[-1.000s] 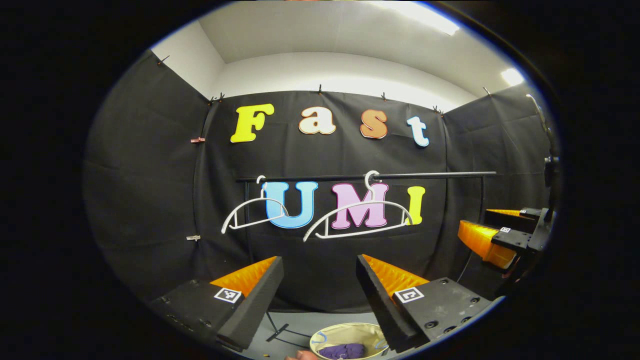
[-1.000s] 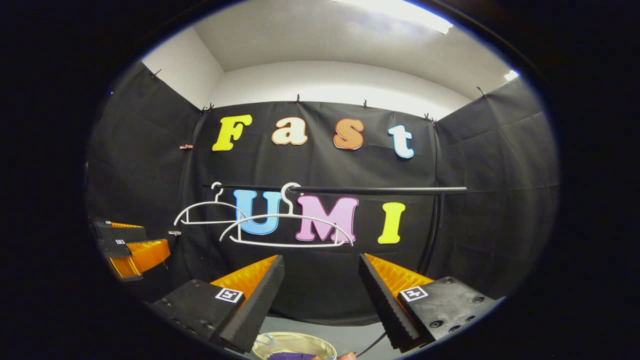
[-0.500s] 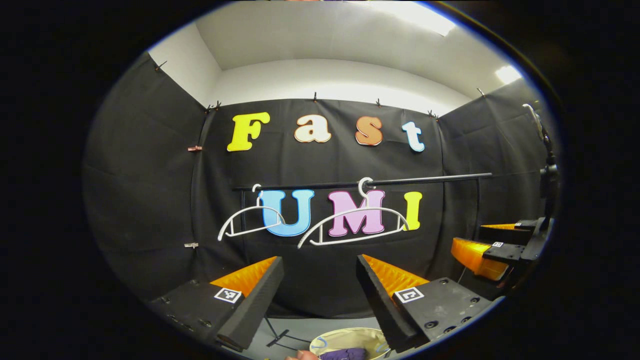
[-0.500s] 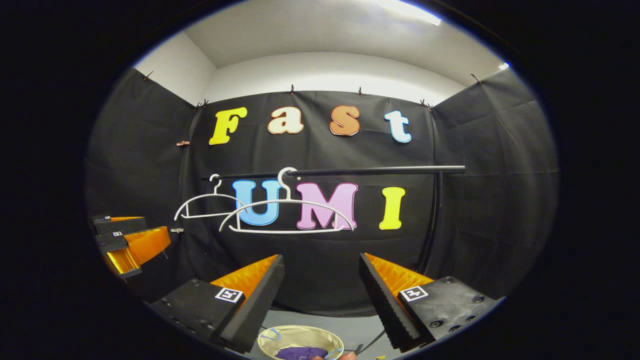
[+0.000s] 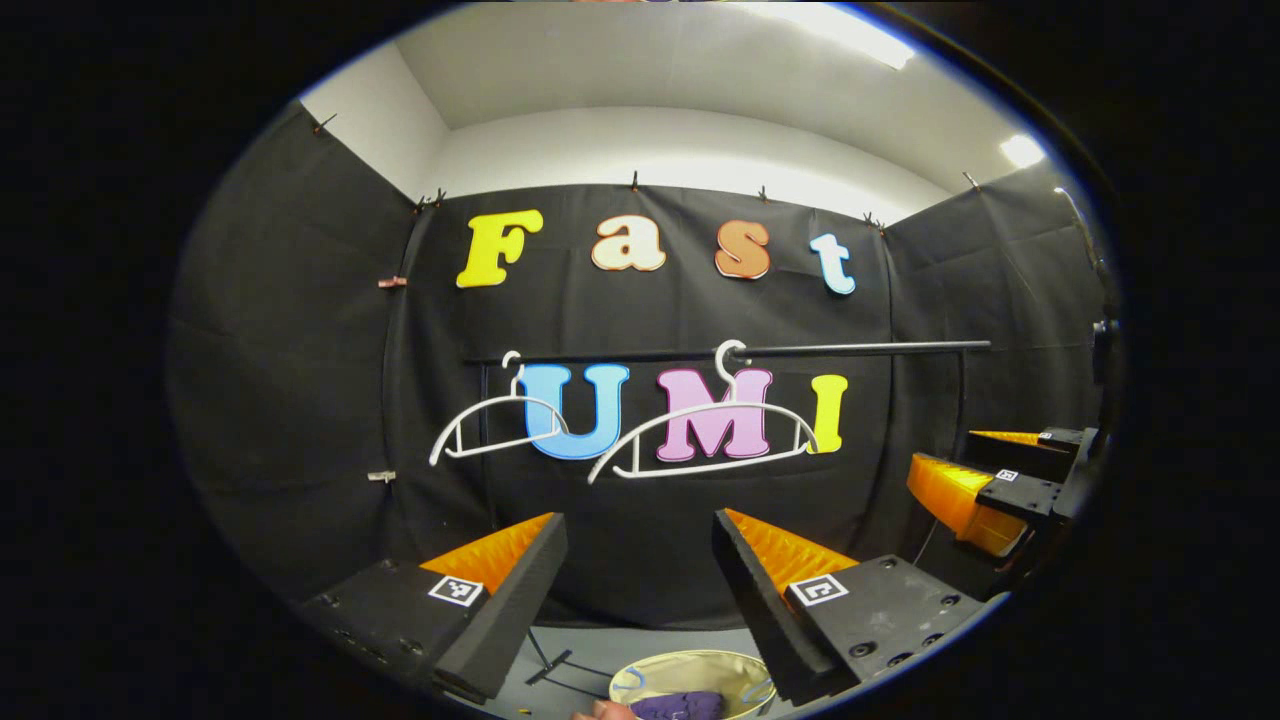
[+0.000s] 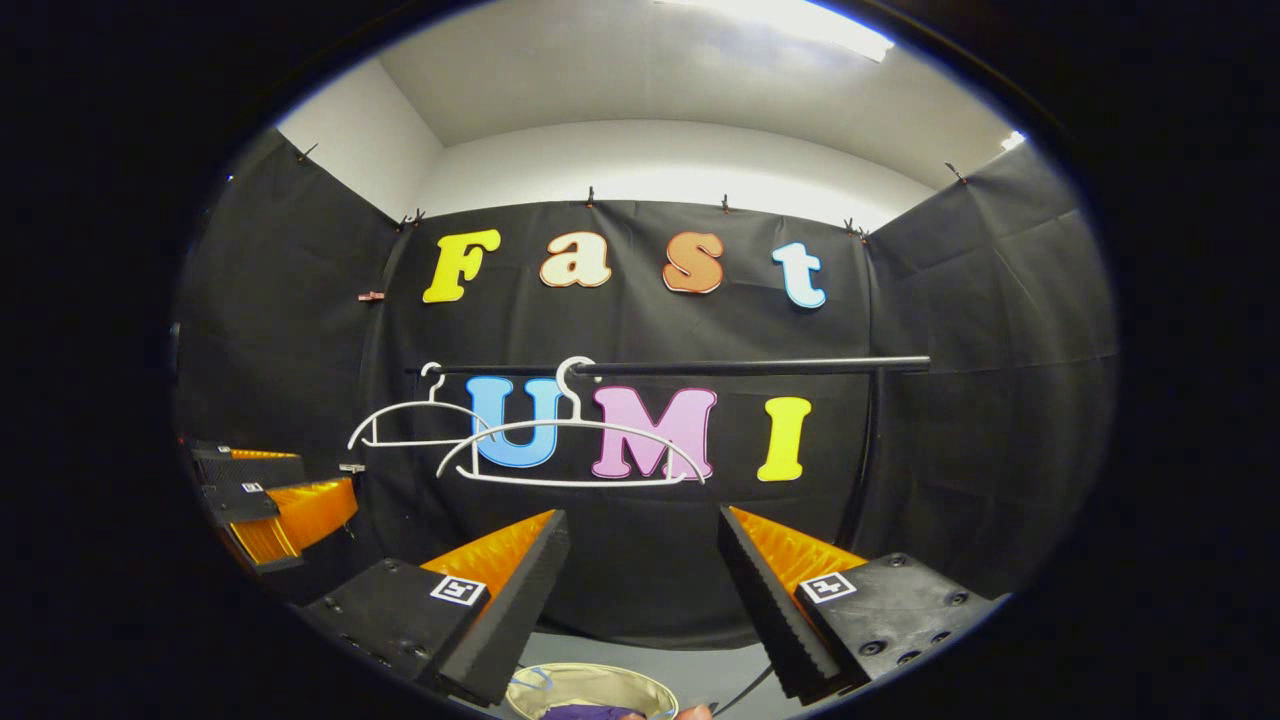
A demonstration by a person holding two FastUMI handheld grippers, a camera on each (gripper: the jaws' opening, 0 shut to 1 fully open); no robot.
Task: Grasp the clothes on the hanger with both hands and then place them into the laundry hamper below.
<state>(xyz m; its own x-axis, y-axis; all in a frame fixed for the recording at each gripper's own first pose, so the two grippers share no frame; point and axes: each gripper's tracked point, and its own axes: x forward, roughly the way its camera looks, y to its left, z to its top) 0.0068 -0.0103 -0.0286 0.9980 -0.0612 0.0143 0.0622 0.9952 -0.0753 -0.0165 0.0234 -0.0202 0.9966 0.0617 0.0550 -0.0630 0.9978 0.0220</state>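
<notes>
Two bare white hangers hang on a black rail [image 5: 850,349]: one hanger [image 5: 700,430] near the middle, another hanger [image 5: 495,425] to its left. Below, a beige laundry hamper [image 5: 655,673] stands on the floor with purple clothes [image 5: 680,705] inside. My left gripper [image 5: 638,560] is open and holds nothing, well short of the rail. In the right gripper view the near hanger [image 6: 570,450], the rail [image 6: 750,367] and the hamper [image 6: 590,685] with the purple clothes [image 6: 585,712] show; my right gripper [image 6: 642,560] is open and empty.
The right gripper [image 5: 985,480] appears at the right edge of the left gripper view; the left gripper [image 6: 270,495] appears at the left of the right gripper view. The rail's black stand [image 6: 865,460] runs down on the right. A hand's edge [image 5: 600,710] shows beside the hamper.
Both views bobbed slightly up and down; the hangers sway a little on the rail. Both grippers stay open and empty throughout.
</notes>
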